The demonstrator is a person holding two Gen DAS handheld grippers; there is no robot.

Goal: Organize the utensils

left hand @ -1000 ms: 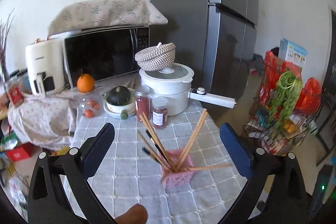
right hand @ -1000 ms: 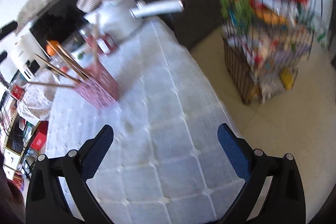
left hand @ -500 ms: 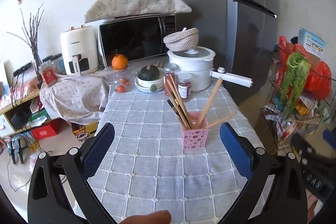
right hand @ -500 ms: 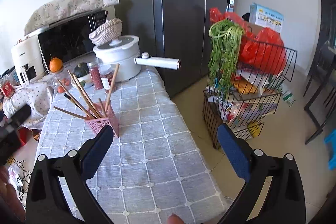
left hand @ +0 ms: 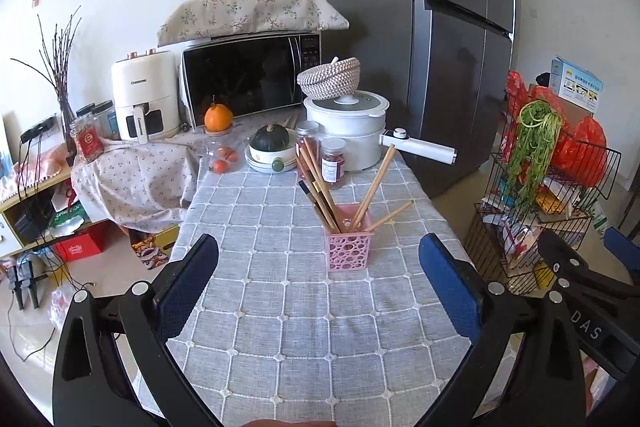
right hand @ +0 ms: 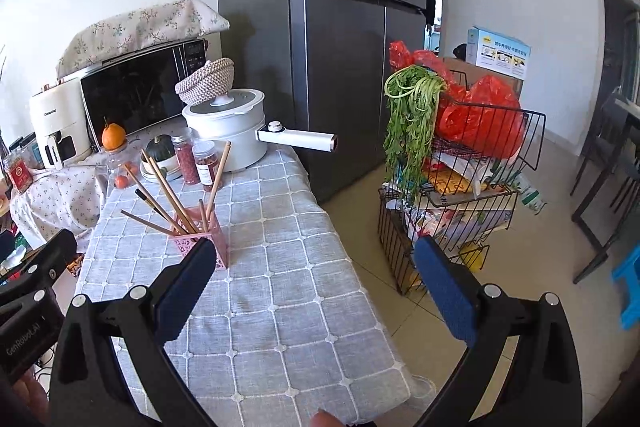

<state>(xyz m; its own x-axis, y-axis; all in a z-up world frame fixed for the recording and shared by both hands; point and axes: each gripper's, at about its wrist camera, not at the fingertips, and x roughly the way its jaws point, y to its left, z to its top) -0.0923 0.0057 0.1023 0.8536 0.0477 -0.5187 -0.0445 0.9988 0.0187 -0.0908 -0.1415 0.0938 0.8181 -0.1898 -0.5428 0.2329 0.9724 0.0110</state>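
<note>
**Both claws empty, chopsticks ahead in the holder**

The left gripper (left hand: pixel 318 281) is wide open and holds nothing. Straight ahead and farther on the grey checked tablecloth (left hand: pixel 256 327) stands the pink perforated plastic holder (left hand: pixel 349 249). The wooden chopsticks (left hand: pixel 374 183) lean outward inside it. The right gripper (right hand: pixel 312 285), also open and empty, has the holder to its far left, so the left one seems better aligned.

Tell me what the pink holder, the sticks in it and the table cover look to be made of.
Pink holder: likely moulded plastic, matte, its walls pierced with round cut-outs. Chopsticks: most look like wood or bamboo, plain tan and unglossed; one is dark-tipped, perhaps lacquered. Tablecloth: woven fabric, grey with a stitched white grid and small knots at the crossings, draping over the edge.
</note>
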